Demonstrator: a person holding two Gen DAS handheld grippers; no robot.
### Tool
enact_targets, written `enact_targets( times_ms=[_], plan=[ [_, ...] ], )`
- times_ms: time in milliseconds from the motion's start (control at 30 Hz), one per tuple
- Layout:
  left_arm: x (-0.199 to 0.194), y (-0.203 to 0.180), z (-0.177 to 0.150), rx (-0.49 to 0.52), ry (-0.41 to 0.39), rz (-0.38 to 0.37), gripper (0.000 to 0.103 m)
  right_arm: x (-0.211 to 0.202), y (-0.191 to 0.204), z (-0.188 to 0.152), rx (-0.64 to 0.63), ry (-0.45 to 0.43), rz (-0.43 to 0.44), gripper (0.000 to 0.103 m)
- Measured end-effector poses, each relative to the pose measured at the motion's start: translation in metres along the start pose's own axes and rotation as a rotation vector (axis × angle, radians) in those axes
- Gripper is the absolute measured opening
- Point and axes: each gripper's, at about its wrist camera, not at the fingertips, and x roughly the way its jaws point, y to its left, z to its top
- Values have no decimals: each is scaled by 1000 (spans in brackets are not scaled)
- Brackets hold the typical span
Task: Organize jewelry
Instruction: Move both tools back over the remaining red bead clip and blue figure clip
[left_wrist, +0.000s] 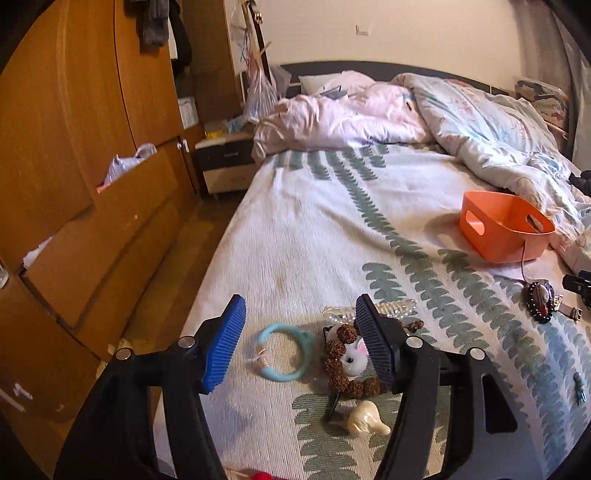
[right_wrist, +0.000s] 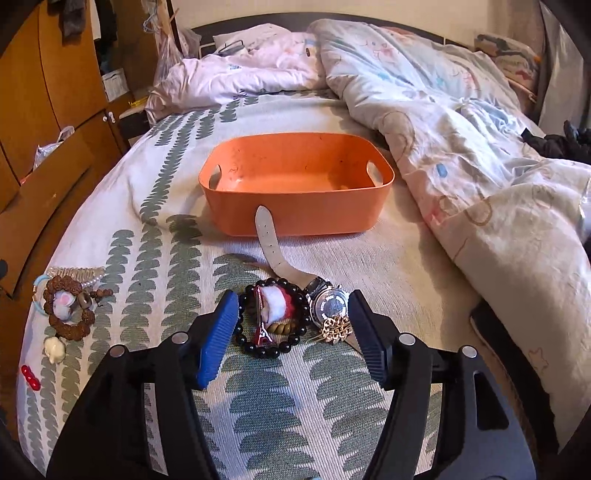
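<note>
Jewelry lies in two heaps on the leaf-patterned bedspread. In the left wrist view my left gripper (left_wrist: 301, 339) stands open above a light blue bangle (left_wrist: 283, 350), a brown bead bracelet (left_wrist: 338, 363) with a white bunny clip (left_wrist: 354, 358) and a cream charm (left_wrist: 365, 424). In the right wrist view my right gripper (right_wrist: 291, 334) is open over a black bead bracelet (right_wrist: 273, 349) that rings a red and white ornament (right_wrist: 275, 302), with a watch (right_wrist: 330, 304) and a gold brooch (right_wrist: 335, 329) beside it. The orange basket (right_wrist: 295, 210) sits beyond, nearly empty.
A crumpled duvet (right_wrist: 461, 129) covers the bed's right side and far end. A wooden wardrobe (left_wrist: 74, 147) and a nightstand (left_wrist: 225, 162) stand left of the bed. Red beads (right_wrist: 29, 376) lie near the left edge of the bed.
</note>
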Motion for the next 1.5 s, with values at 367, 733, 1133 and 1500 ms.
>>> enact_targets(
  times_ms=[367, 733, 1133, 1500],
  plan=[
    [-33, -4, -3, 21, -84, 1, 62, -3, 9, -8, -45, 6, -12, 64],
    [-42, 4, -6, 5, -96, 3, 65, -10, 7, -11, -41, 4, -5, 64],
    [-43, 65, -15, -118, -36, -2, 79, -59, -3, -40, 36, 4, 55, 65],
    [-34, 57, -83, -58, 160, 36, 81, -83, -11, -98, 65, 102, 7, 65]
  ],
)
